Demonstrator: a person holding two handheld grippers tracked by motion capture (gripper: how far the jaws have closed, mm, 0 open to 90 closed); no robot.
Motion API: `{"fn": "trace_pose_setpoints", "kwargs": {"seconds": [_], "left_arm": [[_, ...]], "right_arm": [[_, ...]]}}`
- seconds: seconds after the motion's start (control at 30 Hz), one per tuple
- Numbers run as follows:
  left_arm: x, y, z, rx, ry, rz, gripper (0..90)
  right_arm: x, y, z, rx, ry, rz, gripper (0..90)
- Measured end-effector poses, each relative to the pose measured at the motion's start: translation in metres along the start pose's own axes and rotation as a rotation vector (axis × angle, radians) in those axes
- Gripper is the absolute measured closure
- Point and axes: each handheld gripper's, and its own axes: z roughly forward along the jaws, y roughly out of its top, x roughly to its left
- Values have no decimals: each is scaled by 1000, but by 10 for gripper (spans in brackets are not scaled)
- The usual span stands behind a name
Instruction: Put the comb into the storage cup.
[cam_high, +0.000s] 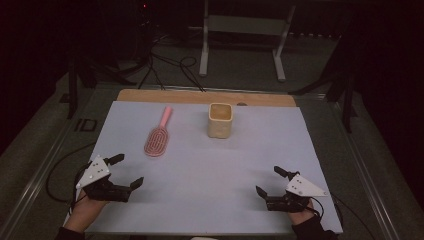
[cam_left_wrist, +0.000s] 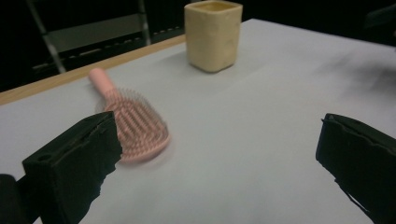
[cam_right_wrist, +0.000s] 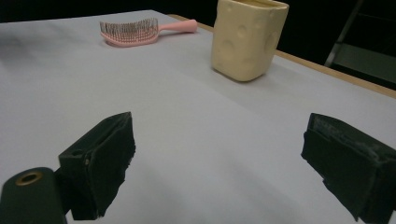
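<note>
Two grippers low at the near edge of the white sheet (cam_high: 200, 165): left gripper (cam_high: 127, 172) and right gripper (cam_high: 269, 181), both gaping wide, holding nothing. Pink hairbrush (cam_high: 158, 137) flat, bristles up, just left of the yellow cup (cam_high: 220, 120), apart from it; blurred in the left gripper view. Cup's inside hidden. Bare sheet between grippers and cup.
</note>
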Motion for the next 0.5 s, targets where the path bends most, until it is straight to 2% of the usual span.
{"fn": "trace_pose_setpoints", "kwargs": {"seconds": [0.1,0.27,0.5], "left_arm": [[1,8,2,5,-23,0,0],[5,19,11,55,-58,20,0],[12,34,25,95,-84,41,0]], "right_arm": [[0,0,0,-3,0,-5,92],[1,1,0,-8,4,0,92],[0,0,0,-5,5,-1,92]]}}
